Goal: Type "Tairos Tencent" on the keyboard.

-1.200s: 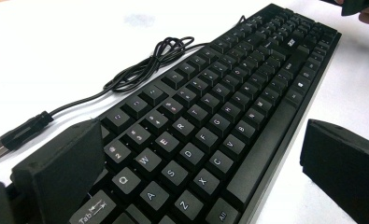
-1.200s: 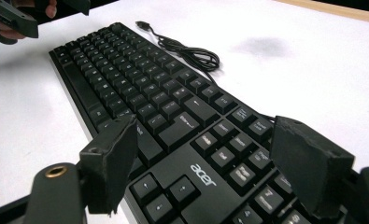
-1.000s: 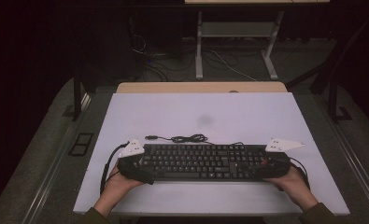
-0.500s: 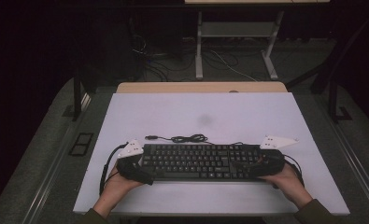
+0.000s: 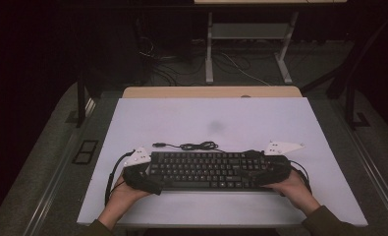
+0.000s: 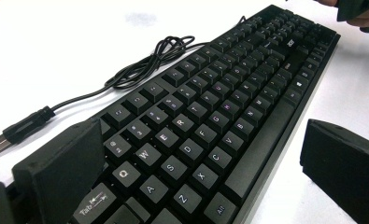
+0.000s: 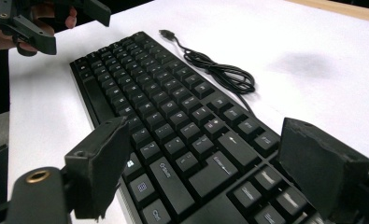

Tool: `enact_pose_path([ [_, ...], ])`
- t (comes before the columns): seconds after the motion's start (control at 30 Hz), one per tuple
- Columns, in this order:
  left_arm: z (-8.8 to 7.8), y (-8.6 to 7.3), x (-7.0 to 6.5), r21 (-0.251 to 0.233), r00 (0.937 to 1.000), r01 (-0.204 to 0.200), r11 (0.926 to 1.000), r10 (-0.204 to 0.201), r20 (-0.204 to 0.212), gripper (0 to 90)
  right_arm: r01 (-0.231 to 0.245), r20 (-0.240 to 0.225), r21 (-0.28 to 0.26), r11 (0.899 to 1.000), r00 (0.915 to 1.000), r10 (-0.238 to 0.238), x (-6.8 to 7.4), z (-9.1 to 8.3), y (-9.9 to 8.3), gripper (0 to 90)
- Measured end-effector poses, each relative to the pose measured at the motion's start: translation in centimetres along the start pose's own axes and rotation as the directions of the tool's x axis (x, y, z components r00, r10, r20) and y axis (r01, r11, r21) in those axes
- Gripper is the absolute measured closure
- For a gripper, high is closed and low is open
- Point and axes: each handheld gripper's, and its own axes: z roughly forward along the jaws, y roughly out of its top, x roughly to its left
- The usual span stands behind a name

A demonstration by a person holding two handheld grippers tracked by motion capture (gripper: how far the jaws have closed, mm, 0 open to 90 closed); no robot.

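A black keyboard [image 5: 206, 170] lies across the near part of the white table [image 5: 231, 118], its cable [image 5: 194, 146] coiled behind it and ending in a USB plug [image 6: 0, 142]. My left gripper [image 5: 145, 176] straddles the keyboard's left end [image 6: 173, 154]. It is open, with a gap between its near jaw and the front edge. My right gripper [image 5: 269, 169] straddles the right end [image 7: 205, 154]. Its jaws have just been opening and stand wide over the keys, the keyboard between them. In the right gripper view the left gripper [image 7: 46, 23] is at the far end.
The table's front edge runs just below my hands, and a wooden strip [image 5: 211, 92] borders the back. Past it stand a metal desk frame [image 5: 250, 44] and floor cables [image 5: 240, 64]. A floor socket plate [image 5: 86, 150] lies to the left.
My right gripper has slid left, inward over the keyboard's right end. The left gripper and the keyboard have stayed put.
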Motion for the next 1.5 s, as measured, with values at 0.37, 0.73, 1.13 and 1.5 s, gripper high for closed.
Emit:
enact_pose_path([
  [0.37,0.1,0.0,0.0,-0.001,1.0,0.0,1.0,0.0,0.002,0.0,0.011,-0.018,0.018,1.0,0.9998,-0.01,0.5,1.4,0.6,17.4],
  [0.73,0.1,0.0,0.0,-0.001,1.0,-0.002,1.0,0.002,0.004,0.0,0.02,-0.035,0.033,0.999,0.9992,-0.019,0.8,2.2,0.9,25.0],
  [1.13,0.1,0.0,0.0,0.0,1.0,-0.003,1.0,0.003,0.003,0.0,0.04,-0.08,0.081,0.996,0.9963,-0.033,1.0,2.7,0.3,57.8],
  [1.5,0.2,0.0,0.0,0.002,1.0,-0.007,1.0,0.007,0.005,0.0,0.077,-0.106,0.147,0.986,0.9924,-0.062,1.1,3.1,-0.1,89.1],
])
